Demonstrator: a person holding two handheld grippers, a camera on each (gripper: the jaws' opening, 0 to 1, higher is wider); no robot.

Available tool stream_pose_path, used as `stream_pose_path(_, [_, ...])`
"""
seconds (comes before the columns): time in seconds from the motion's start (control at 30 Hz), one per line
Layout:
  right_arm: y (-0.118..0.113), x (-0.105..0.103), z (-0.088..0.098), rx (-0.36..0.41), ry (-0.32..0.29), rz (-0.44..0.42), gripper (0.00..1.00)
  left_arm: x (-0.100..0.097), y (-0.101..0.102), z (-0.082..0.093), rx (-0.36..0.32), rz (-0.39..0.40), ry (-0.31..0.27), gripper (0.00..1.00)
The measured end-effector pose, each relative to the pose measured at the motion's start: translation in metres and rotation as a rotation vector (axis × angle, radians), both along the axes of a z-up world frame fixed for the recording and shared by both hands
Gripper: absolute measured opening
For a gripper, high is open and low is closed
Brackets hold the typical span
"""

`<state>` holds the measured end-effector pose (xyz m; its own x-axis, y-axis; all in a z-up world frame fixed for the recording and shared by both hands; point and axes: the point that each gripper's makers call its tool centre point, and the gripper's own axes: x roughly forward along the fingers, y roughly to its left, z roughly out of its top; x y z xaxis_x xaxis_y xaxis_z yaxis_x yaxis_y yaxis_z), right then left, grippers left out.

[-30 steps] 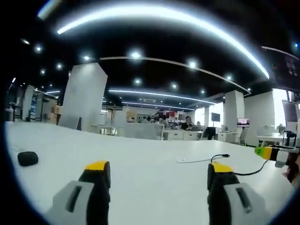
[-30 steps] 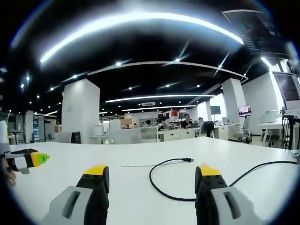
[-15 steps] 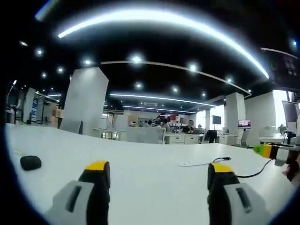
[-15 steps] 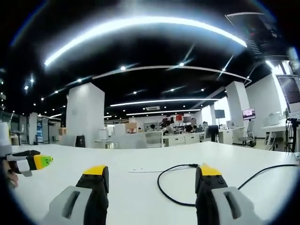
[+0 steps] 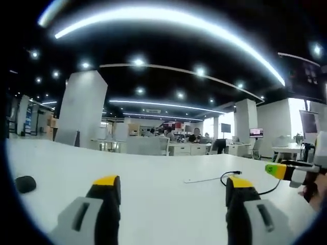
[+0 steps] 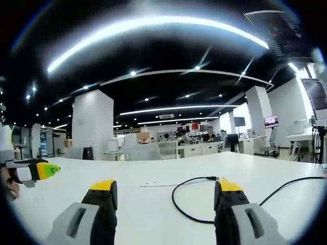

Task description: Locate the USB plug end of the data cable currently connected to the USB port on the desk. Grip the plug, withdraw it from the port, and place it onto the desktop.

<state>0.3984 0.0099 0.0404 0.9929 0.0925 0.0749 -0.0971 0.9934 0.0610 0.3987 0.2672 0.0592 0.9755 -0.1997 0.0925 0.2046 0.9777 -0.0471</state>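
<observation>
While my left gripper [image 5: 172, 190] and right gripper [image 6: 166, 192] both hover low over the broad white desktop [image 6: 153, 204], each has its yellow-tipped jaws spread wide with nothing between them. Just past my right jaw, the thin black data cable [image 6: 176, 204] curls in a loose loop, its small plug end [image 6: 210, 178] lying near a flat white strip [image 6: 150, 184]; I cannot tell whether that is the port. I judge the cable light and floppy, so I would pinch the stiff plug body. Farther left sits a small dark oval object [image 5: 25, 184].
</observation>
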Motion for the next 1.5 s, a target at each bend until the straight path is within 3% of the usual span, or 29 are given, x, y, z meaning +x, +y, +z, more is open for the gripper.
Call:
stream_pose_path(0.47, [0.000, 0.001, -0.001, -0.012, 0.000, 0.014, 0.78, 0.000, -0.013, -0.008, -0.001, -0.043, 0.007, 0.84])
stream_pose_path(0.6, [0.005, 0.001, 0.000, -0.062, -0.013, 0.022, 0.78, -0.001, -0.017, -0.014, -0.001, -0.055, 0.015, 0.84])
stream_pose_path(0.73, [0.005, 0.001, 0.000, -0.062, -0.013, 0.022, 0.79, -0.001, -0.017, -0.014, -0.001, -0.056, 0.016, 0.84])
stream_pose_path(0.83, [0.004, -0.001, 0.005, -0.028, -0.041, 0.025, 0.81, -0.002, -0.014, -0.015, -0.004, -0.051, 0.015, 0.84])
stream_pose_path(1.0, [0.008, 0.001, -0.001, -0.008, -0.008, 0.058, 0.81, -0.002, -0.014, -0.017, 0.002, -0.048, 0.020, 0.84])
stream_pose_path(1.5, [0.004, -0.002, 0.007, -0.002, -0.041, 0.033, 0.82, -0.002, -0.018, -0.018, -0.001, -0.060, 0.030, 0.84])
